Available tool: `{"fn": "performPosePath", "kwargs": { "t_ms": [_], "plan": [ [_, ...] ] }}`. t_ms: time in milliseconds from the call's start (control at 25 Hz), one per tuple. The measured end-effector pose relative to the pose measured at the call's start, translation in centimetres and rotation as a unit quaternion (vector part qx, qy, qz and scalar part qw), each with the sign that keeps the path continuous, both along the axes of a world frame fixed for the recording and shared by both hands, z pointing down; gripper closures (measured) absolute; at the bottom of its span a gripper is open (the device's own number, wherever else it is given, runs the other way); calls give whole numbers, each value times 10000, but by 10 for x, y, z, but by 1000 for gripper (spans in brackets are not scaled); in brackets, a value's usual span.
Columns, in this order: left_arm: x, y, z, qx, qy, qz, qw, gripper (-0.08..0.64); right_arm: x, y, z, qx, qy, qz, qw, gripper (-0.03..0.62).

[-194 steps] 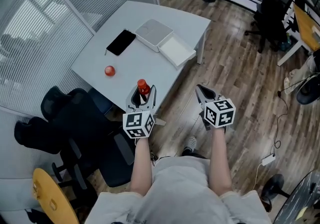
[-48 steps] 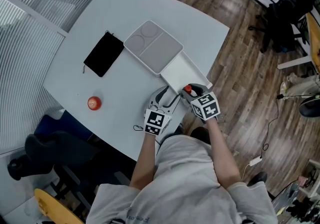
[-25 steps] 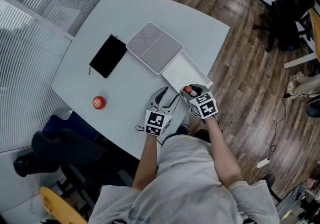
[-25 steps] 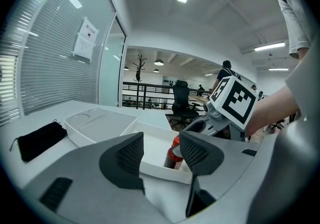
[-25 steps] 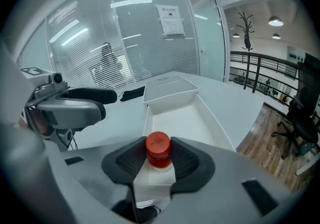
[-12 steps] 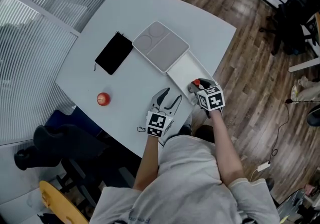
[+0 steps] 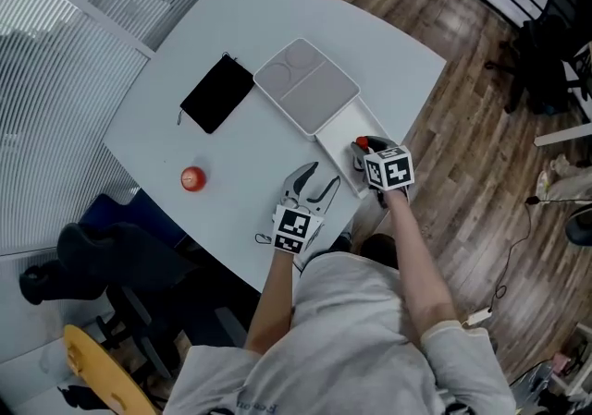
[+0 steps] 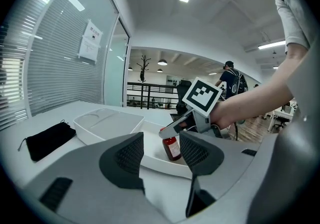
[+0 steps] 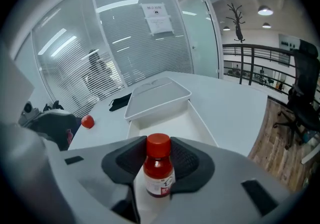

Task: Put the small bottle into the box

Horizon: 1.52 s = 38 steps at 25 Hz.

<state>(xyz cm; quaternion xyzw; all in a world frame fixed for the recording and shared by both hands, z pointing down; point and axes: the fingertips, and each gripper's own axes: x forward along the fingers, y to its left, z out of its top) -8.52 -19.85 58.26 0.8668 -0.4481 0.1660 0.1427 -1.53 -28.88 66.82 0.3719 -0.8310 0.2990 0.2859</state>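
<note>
The small bottle (image 9: 159,174) has dark red contents, a red cap and a white label. My right gripper (image 9: 159,157) is shut on it, with a pad on each side of its neck. In the left gripper view the bottle (image 8: 172,148) stands upright inside the open white box (image 8: 150,160), its base hidden by the box's near wall. From the head view the right gripper (image 7: 362,151) and the bottle's cap (image 7: 362,141) are over the near end of the box (image 7: 340,129). My left gripper (image 7: 314,182) rests open and empty on the table beside the box.
The box's lid half (image 7: 305,86) lies beyond the open tray. A black pouch (image 7: 217,93) and a small red ball (image 7: 192,178) lie on the white table (image 7: 240,25) to the left. A dark office chair (image 7: 102,251) stands by the table's left edge.
My right gripper has carried the bottle a little to the right and further over the box's near end. The left gripper has stayed where it was.
</note>
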Motion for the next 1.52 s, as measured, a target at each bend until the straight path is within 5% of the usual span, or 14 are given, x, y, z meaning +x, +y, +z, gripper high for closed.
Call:
{"fn": "performPosePath", "kwargs": {
  "t_ms": [280, 760, 1240, 1520],
  "plan": [
    [-21, 3, -1, -19, -80, -109, 9999, 319, -28, -6, 27, -91, 701, -721, 9949, 445],
    [-31, 4, 11, -169, 27, -258, 9995, 319, -34, -2, 50, -269, 1242, -1071, 9861, 445],
    [-27, 7, 9, -260, -53, -193, 9995, 319, -29, -2, 33, -146, 1098, -1086, 9879, 425],
    [-18, 6, 4, -216, -63, -182, 9996, 319, -16, 5, 2, 106, 640, -831, 9944, 425]
  ]
}}
